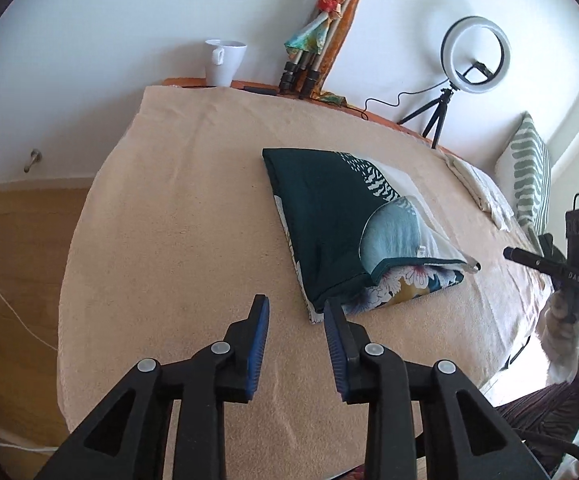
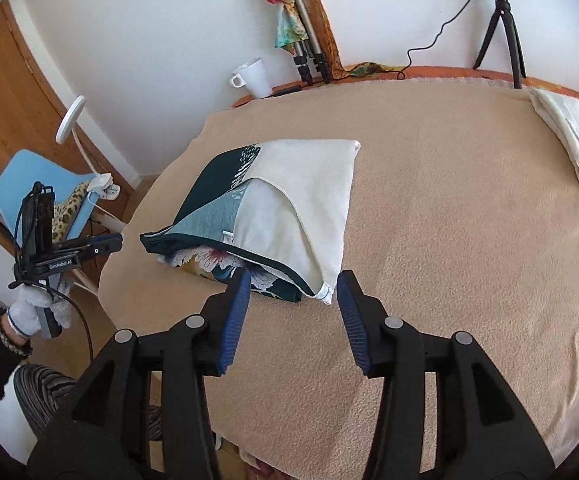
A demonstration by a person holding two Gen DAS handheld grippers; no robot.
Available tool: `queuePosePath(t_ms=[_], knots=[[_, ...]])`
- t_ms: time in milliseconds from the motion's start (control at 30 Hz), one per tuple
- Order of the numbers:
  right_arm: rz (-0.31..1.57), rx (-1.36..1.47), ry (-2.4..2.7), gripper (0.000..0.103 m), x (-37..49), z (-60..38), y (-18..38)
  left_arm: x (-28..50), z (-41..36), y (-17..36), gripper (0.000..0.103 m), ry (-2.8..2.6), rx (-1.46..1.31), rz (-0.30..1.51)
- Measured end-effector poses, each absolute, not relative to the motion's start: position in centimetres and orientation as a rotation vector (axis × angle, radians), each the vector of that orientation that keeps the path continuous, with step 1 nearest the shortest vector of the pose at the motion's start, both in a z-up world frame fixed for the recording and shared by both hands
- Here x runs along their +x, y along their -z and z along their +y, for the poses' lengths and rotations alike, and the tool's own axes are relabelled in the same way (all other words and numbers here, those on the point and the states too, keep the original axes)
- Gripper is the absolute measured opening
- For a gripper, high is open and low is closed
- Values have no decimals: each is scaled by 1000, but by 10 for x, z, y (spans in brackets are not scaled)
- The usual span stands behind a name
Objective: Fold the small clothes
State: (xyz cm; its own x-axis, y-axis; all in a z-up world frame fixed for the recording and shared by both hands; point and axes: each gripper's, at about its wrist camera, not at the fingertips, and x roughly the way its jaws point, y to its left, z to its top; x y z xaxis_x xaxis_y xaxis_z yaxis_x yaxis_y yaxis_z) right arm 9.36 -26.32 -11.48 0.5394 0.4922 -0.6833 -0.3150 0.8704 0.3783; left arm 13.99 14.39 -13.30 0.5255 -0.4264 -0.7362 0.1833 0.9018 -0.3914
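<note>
left of the folded garment (image 1: 345,236) on the blanket (image 1: 177,240), your left gripper (image 1: 296,312) hovers open, empty; right of it, your right gripper (image 2: 291,286) gapes empty. fold looks finished; next, probably fetch another piece.

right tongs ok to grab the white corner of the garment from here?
Probably yes. The right tongs are open, the white corner lies just ahead between the fingers, and nothing blocks the way.
</note>
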Motion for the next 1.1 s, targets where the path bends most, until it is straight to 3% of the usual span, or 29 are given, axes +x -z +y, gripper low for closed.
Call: queuePosePath(t_ms=[167, 333, 533, 633, 700, 767, 833, 1100], knots=[[974, 369, -392, 48, 118, -283, 143, 159, 144, 144, 40, 332, -506, 1021], [1030, 550, -379, 48, 137, -299, 167, 170, 138, 182, 42, 326, -721, 1118], [1093, 657, -426, 48, 145, -295, 190, 168, 129, 193, 27, 336, -760, 1144], [1104, 741, -495, 46, 145, -293, 193, 166, 133, 185, 13, 318, -761, 1104], [1120, 791, -529, 34, 144, -291, 197, 166, 136, 181, 6, 310, -755, 1080], [1126, 786, -544, 18, 143, -286, 196, 167, 138, 176, 3, 302, -742, 1057], [1108, 786, -557, 12, 140, -281, 191, 167, 140, 169, 2, 292, -733, 1029], [1021, 675, -603, 11, 124, -263, 152, 158, 144, 169, 1, 227, -595, 1021]])
